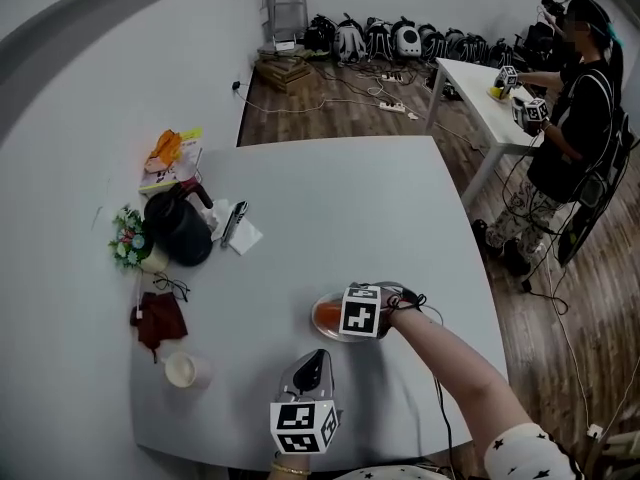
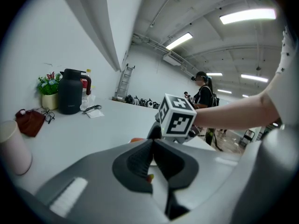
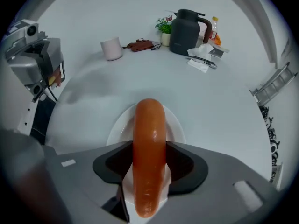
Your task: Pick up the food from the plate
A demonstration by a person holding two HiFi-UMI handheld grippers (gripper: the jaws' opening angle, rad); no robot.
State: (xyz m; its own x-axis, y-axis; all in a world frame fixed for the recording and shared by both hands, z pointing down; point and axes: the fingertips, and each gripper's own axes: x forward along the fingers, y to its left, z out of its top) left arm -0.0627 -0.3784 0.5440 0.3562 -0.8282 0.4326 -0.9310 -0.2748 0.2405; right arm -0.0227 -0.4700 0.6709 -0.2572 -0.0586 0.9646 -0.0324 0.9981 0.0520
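Note:
An orange sausage (image 3: 149,143) lies lengthwise on a small white plate (image 3: 175,120) near the front of the grey table (image 1: 330,208). My right gripper (image 3: 149,167) is down at the plate, its dark pads on either side of the sausage's near half, open around it. In the head view the plate (image 1: 322,318) shows orange under the right gripper (image 1: 332,316), whose marker cube hides most of it. My left gripper (image 1: 312,360) hovers just in front of the plate, shut with nothing in it; in its own view the left gripper (image 2: 152,146) points at the right gripper's cube (image 2: 177,118).
At the table's left stand a black kettle (image 1: 178,230), a small flower pot (image 1: 130,240), a dark red cloth (image 1: 158,318), a pale cup (image 1: 183,370), a paper with a pen (image 1: 235,226) and an orange packet (image 1: 172,156). A person (image 1: 585,108) works at another table at the back right.

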